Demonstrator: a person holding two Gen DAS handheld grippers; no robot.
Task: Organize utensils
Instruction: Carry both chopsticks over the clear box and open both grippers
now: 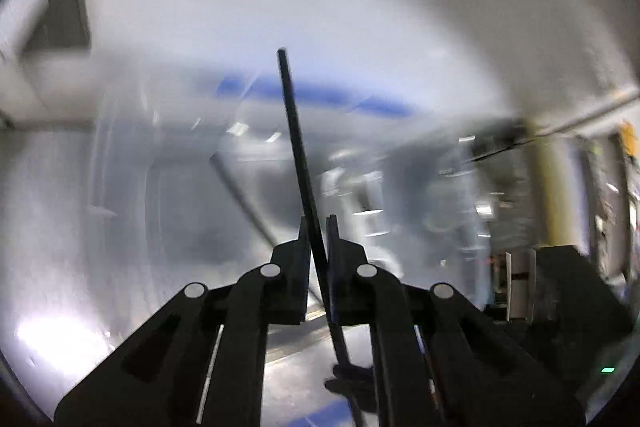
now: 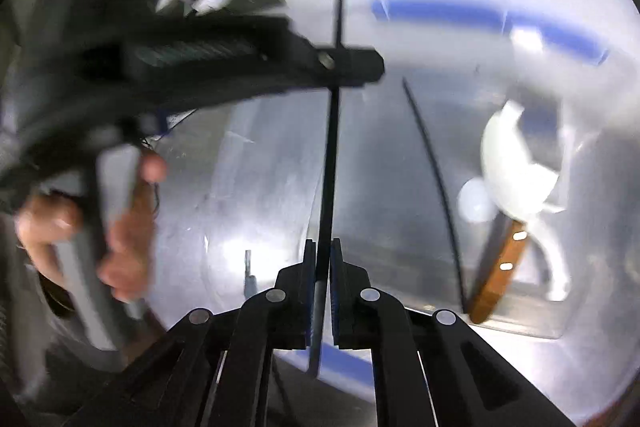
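a thin black stick (image 1: 298, 155), probably a chopstick, is pinched between the nearly closed jaws of the left gripper (image 1: 318, 227). a second thin black utensil (image 2: 330, 163) is clamped the same way in the right gripper (image 2: 322, 247). both are held in the air above a clear tray (image 2: 520, 323), where a third black stick (image 2: 436, 183), a wooden-handled knife (image 2: 496, 275) and white utensils (image 2: 516, 163) lie. a carry step seems in hand; next, a matching compartment must be chosen and each piece lowered in.

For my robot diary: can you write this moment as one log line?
left tool: shut on black stick | right tool: shut on black stick | white spoons: in tray
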